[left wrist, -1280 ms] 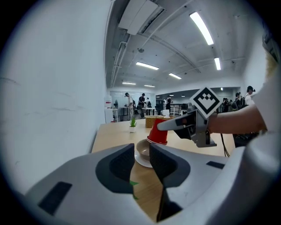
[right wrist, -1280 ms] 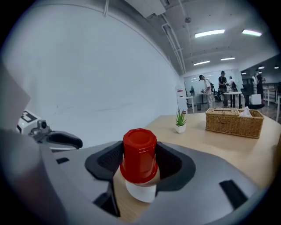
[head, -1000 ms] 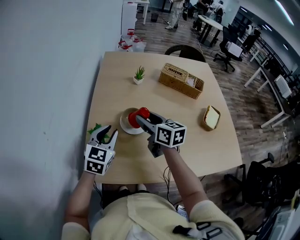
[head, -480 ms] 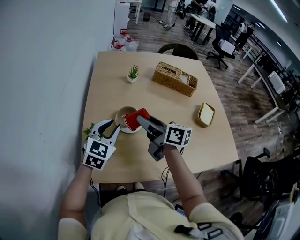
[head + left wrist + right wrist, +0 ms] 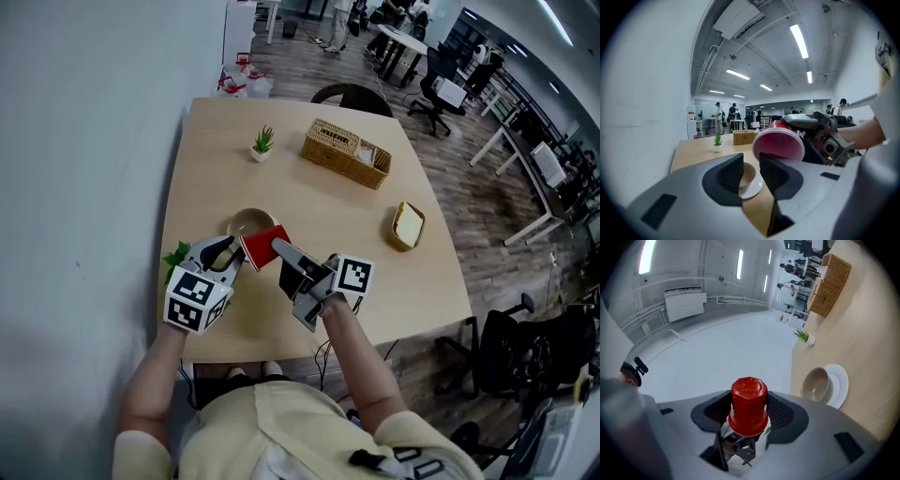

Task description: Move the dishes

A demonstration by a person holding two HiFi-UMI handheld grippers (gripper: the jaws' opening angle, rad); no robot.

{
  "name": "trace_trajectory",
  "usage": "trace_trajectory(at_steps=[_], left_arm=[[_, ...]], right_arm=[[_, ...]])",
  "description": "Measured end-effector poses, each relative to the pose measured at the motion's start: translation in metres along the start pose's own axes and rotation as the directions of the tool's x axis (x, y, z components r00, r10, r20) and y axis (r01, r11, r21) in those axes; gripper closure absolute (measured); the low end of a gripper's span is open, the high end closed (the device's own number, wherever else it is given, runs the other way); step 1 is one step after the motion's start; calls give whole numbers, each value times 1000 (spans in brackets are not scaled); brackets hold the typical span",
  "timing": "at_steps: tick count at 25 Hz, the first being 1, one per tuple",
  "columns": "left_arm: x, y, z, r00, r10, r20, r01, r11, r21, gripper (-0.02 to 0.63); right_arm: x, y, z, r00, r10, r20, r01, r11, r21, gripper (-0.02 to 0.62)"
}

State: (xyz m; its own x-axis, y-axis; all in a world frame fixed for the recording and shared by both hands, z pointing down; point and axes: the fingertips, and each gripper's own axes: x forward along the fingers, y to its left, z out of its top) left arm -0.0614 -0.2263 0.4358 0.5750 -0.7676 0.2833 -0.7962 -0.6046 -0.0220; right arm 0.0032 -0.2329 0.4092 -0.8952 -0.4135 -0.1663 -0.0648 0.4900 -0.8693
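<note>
Right claw (image 5: pixel 749 416) is pinching the red cup (image 5: pixel 748 405), which is lifted off the bench (image 5: pixel 319 202) and tipped on its side, just right of the left claw (image 5: pixel 225 253) and just near of the tan bowl (image 5: pixel 249 223). The bowl sits on its white saucer (image 5: pixel 840 380), near-left on the bench. The left claw's jaws are narrowly spread and hold nothing, with bowl and saucer just beyond the tips.

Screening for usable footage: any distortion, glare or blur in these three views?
Head view: sharp, evenly lit, mild wide-angle warp of the table. Left gripper view: heavy fisheye, dark corners, bright ceiling lights. Right gripper view: fisheye, rolled sideways, red cup sharp.
</note>
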Motion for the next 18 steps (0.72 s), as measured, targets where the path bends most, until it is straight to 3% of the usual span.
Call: trace_trajectory(at_steps=[3,11,18], left_arm=[[-2,-2,5,1000,-17,21,18,999,-39,514],[-3,-19,12,995,-71,67,73,997,-37,514],[-7,-41,24,983,-140,121,145,989,-34,514]], right_arm=[[-4,1,-3,999,32,16,-32,998,51,348],[-16,0,-10,994,87,73,-99,980,175,348],[-36,4,-10,973,173,156,-217,915,340,350]])
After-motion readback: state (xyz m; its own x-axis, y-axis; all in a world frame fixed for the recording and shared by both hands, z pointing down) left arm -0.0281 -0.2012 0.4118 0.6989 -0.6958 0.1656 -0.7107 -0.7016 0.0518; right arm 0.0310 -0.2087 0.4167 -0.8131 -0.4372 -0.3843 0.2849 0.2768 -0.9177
